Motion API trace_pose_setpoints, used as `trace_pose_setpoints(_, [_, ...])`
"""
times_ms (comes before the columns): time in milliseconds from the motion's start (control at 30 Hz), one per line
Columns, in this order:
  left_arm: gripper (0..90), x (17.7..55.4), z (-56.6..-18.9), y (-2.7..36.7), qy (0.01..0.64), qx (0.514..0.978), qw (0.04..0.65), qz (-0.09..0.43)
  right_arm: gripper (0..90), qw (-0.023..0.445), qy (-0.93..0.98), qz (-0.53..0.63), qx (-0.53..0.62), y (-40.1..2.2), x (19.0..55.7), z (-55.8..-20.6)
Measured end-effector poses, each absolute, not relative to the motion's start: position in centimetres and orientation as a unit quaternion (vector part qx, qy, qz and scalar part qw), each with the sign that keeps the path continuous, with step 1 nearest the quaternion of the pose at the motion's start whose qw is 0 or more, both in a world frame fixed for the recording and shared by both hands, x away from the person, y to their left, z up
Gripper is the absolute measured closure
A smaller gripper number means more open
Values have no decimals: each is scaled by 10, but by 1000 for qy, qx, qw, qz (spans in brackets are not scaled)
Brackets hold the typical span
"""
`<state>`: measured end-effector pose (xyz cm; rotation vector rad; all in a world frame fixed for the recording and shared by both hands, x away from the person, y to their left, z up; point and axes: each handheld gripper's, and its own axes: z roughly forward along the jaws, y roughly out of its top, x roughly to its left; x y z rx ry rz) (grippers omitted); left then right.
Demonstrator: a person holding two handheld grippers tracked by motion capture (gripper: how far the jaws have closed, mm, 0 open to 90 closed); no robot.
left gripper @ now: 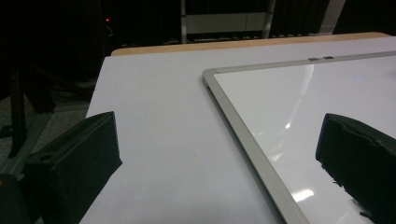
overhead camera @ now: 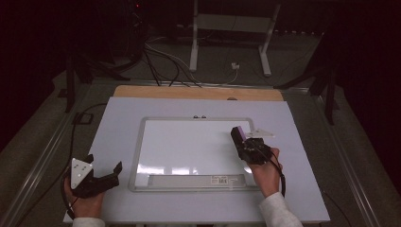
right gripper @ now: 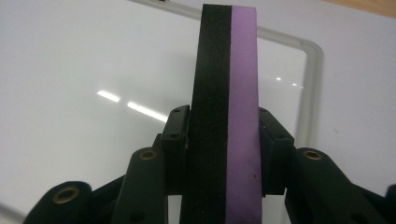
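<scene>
A whiteboard (overhead camera: 189, 146) with a grey frame lies flat on the white table; its surface looks blank. My right gripper (overhead camera: 242, 138) hovers over the board's right part, shut on an eraser (right gripper: 227, 107) with a black felt side and a purple side, held on edge between the jaws. The eraser (overhead camera: 239, 133) points toward the board's far right corner (right gripper: 312, 49). My left gripper (overhead camera: 105, 172) rests at the table's near left, beside the board's left frame (left gripper: 243, 135), open with nothing between its jaws.
A label strip (overhead camera: 226, 179) sits on the board's near tray. A wooden table edge (overhead camera: 198, 92) shows beyond the white top. Cables (overhead camera: 165, 61) and a metal stand (overhead camera: 229, 33) lie on the dark floor behind.
</scene>
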<state>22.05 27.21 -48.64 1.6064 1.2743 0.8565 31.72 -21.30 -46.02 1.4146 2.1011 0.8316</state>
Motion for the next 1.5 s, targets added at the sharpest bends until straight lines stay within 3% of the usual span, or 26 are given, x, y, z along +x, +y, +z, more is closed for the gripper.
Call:
trace_pose_setpoints(667, [6,220,-486,270,513,650,441,345,622,225,764,269,542,-244,271,-489])
trace_pose_setpoints(833, [6,220,-486,270,514,649,442,345,563,220,768,265,540,-241,263,-490])
trace_pose_setpoints(1167, [6,220,-486,269,512,650,442,345,544,189,778,275,533,-245,249,-488])
trace_pose_setpoints(1333, [6,220,-486,269,512,650,442,345,470,180,775,302,525,-248,249,-485])
trace_pose_setpoints(1500, [6,220,-486,270,512,649,444,346,265,201,756,362,507,-258,254,-473])
